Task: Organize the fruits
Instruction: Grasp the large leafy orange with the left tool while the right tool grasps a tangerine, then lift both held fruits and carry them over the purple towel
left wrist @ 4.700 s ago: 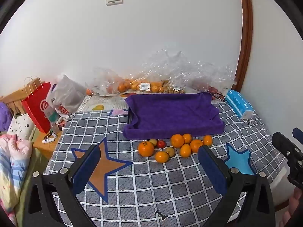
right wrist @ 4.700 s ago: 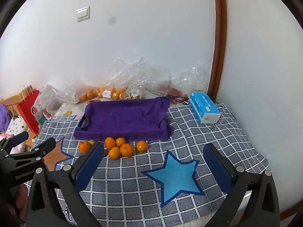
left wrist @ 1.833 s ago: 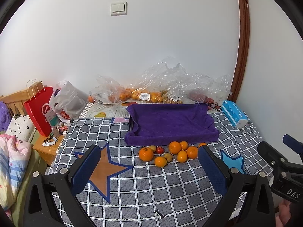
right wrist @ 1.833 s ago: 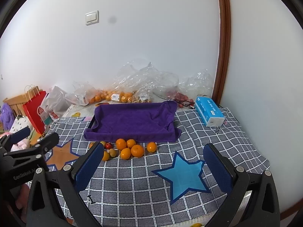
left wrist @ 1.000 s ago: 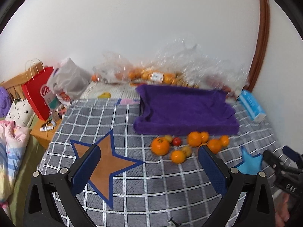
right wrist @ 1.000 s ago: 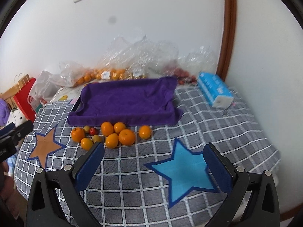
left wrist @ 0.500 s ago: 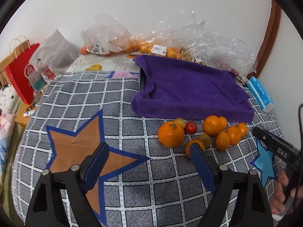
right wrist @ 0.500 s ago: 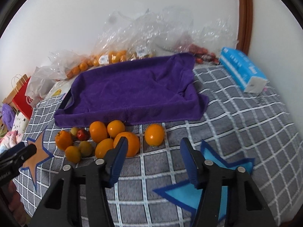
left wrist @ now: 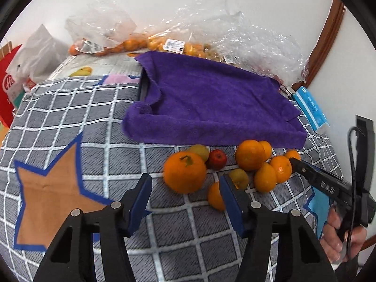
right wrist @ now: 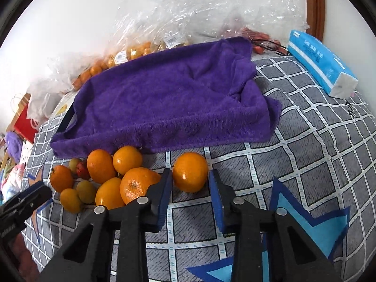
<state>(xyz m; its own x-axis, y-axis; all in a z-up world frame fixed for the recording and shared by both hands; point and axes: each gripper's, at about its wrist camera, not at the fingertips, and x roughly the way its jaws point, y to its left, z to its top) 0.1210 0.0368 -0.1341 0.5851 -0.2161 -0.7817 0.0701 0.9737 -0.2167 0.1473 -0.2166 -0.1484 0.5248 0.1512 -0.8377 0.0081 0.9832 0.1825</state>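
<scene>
**Securing the first fruits for transfer**

Right gripper [right wrist: 190,176]: the jaws have just been closing and now clamp the lone orange [right wrist: 190,168], which sits between the fingertips with a pad against each side. The hold is at the tips only. Judged from this, lift slowly and straight up, so that the round skin does not roll out of the front of the pads. The neighbouring orange [right wrist: 137,184] lies against the outside of this gripper's left finger; expect it to shift when the finger rises.

Left gripper [left wrist: 185,179]: the jaws have just been closing but hold nothing. The large mandarin [left wrist: 184,164] lies just ahead of the tips, in line with the gap. Advance until its widest part is between the pads, then close. A small orange [left wrist: 214,198] sits beside the right finger, partly hidden by it; keep that finger from pushing it.

The purple towel [right wrist: 169,94] lies directly beyond both grippers, past the fruit cluster, and looks like the likely place to set the fruit.
</scene>
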